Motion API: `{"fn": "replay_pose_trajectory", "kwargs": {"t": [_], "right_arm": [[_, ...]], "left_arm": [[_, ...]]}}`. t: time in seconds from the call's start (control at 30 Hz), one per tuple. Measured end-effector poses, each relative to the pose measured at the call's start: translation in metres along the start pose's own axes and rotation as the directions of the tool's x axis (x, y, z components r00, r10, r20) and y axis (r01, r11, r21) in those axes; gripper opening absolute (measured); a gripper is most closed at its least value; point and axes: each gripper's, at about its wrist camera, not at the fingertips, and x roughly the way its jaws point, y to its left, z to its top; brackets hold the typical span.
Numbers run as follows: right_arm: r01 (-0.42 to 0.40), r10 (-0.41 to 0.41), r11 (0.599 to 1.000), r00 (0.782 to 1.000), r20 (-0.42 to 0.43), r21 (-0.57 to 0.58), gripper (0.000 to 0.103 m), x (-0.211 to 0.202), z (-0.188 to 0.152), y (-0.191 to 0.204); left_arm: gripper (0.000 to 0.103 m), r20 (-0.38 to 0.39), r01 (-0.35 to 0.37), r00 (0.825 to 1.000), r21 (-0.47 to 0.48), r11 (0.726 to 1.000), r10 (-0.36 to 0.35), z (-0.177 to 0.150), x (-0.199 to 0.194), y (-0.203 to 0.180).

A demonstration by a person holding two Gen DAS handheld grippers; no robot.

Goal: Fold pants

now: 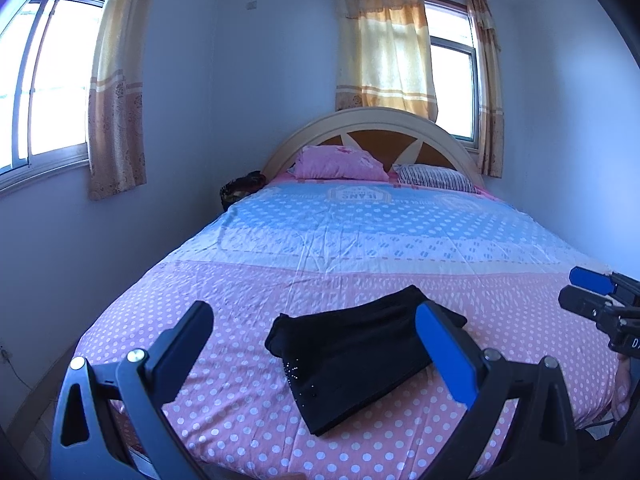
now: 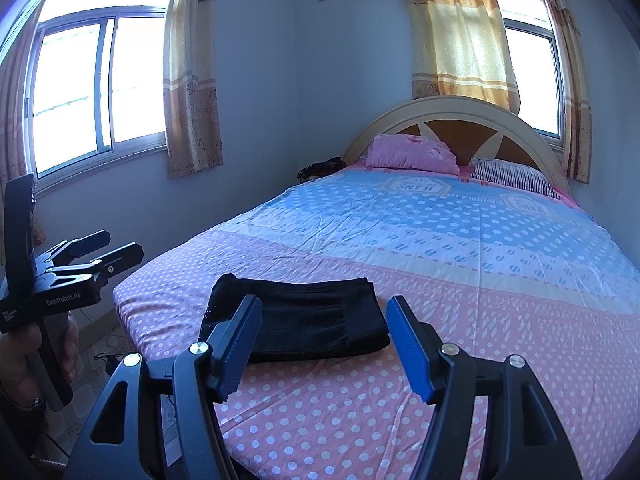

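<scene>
Already folded, black pants [image 2: 304, 316] lie limp, light; your left gripper [image 1: 316, 344] and right gripper [image 2: 324, 344] gape empty; pinch the stacked edge.

The left finger [image 2: 240, 344] covers part of the pants [image 2: 304, 316]. The dark heap [image 1: 242, 188] beside the bed [image 1: 360, 240] is unidentifiable.

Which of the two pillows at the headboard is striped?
The striped pillow is the one on the right side of the headboard, lying flat; the pink pillow on its left is plain pink.
</scene>
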Motion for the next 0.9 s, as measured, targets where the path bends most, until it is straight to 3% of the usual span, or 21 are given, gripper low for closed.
{"fn": "replay_pose_trajectory", "kwargs": {"t": [0.37, 0.9], "right_arm": [[-0.005, 0.005, 1.0, 1.0, -0.008, -0.004, 0.066, 0.0, -0.002, -0.001], [-0.01, 0.01, 1.0, 0.999, -0.045, 0.003, 0.066, 0.012, -0.016, -0.007]], "left_arm": [[0.103, -0.033, 0.019, 0.999, -0.026, 0.999, -0.02, -0.003, 0.007, 0.003], [0.103, -0.072, -0.023, 0.997, -0.018, 1.0, 0.022, -0.016, 0.024, 0.007]]}}
